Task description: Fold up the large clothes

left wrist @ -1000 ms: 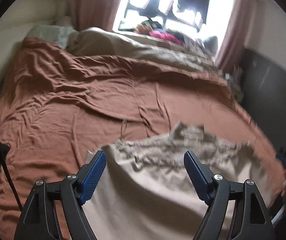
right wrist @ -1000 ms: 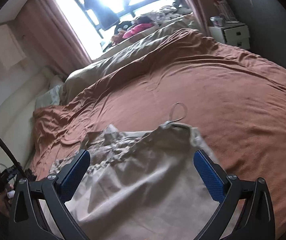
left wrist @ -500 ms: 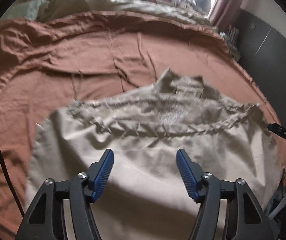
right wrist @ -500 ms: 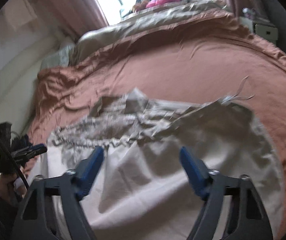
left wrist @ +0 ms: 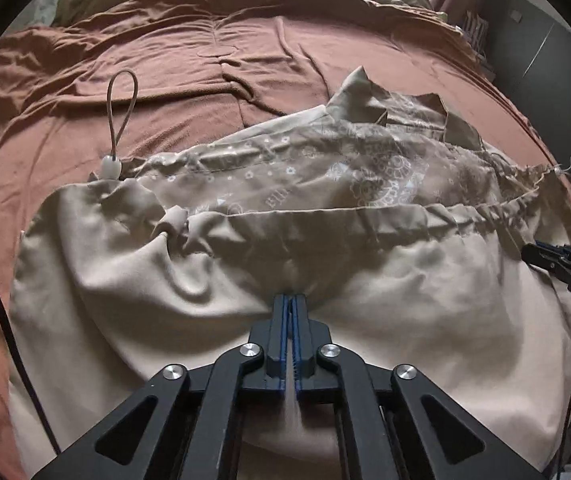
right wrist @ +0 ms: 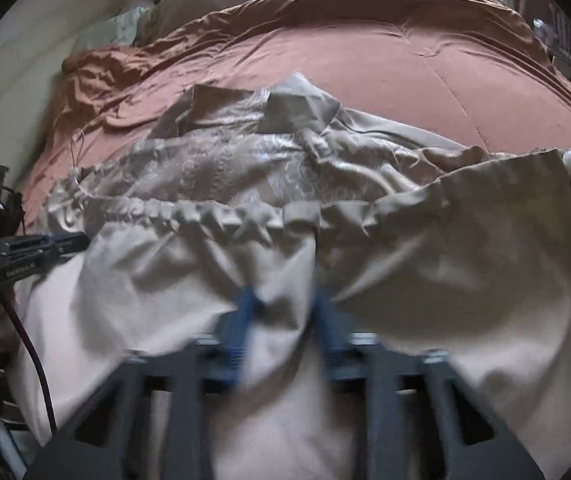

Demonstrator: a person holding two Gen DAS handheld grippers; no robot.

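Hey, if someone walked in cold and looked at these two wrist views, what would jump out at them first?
The big beige garment spread across the rust-brown bedspread, its patterned lining showing at the gathered drawstring hem. Next, the left gripper, shut on a pinch of the plain fabric at the near edge. The looped drawstring cord with its pale toggle lies on the bedspread at the garment's far left corner; the right gripper is blurred, fabric bunched between its fingers.

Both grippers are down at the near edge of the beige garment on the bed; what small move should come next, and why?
Probably finish closing the right gripper: its blurred fingers straddle a bunch of the beige garment with a gap between them, while the left gripper is already shut on the fabric. With both holds firm, the near edge could be lifted toward the drawstring hem over the brown bedspread.
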